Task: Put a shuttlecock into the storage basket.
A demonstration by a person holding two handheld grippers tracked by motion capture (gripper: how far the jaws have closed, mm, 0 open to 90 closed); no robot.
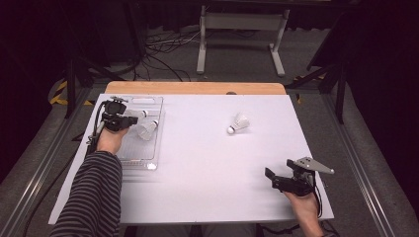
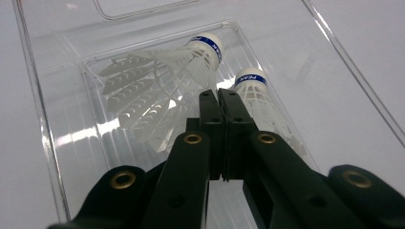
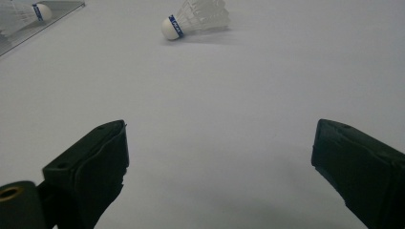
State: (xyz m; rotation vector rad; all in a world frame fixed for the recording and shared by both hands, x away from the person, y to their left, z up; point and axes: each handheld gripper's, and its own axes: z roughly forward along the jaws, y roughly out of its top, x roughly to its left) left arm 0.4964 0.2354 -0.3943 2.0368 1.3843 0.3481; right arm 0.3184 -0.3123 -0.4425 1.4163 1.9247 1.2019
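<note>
The work in hand looks like gathering shuttlecocks into the clear tray [image 1: 148,160] at the left of the bench [image 1: 207,163]. Two shuttlecocks already lie in it, one [image 2: 162,78] with its cork towards one o'clock in the left gripper view and a second [image 2: 260,102] just beside it at the right. The left hand-held gripper [image 2: 218,95] hangs over them with its jaws clenched flat together on nothing, its tips just short of both, so I judge a drop-off as done. A third shuttlecock [image 1: 239,122] lies loose on the bench, well apart from the tray, at about eleven o'clock from the right hand-held gripper [image 1: 271,177], whose jaws stand wide and released near the bench's near edge. In the right gripper view that shuttlecock [image 3: 196,18] lies on its side, cork to the left, with bare bench all the way to it. The next move probably calls for one gripper to travel to it and close gently on the cork or the skirt base, since the feathered skirt would crush. Room is generous in the middle; the tray's raised rim [image 2: 36,105] is what the left gripper must lift clear of.
</note>
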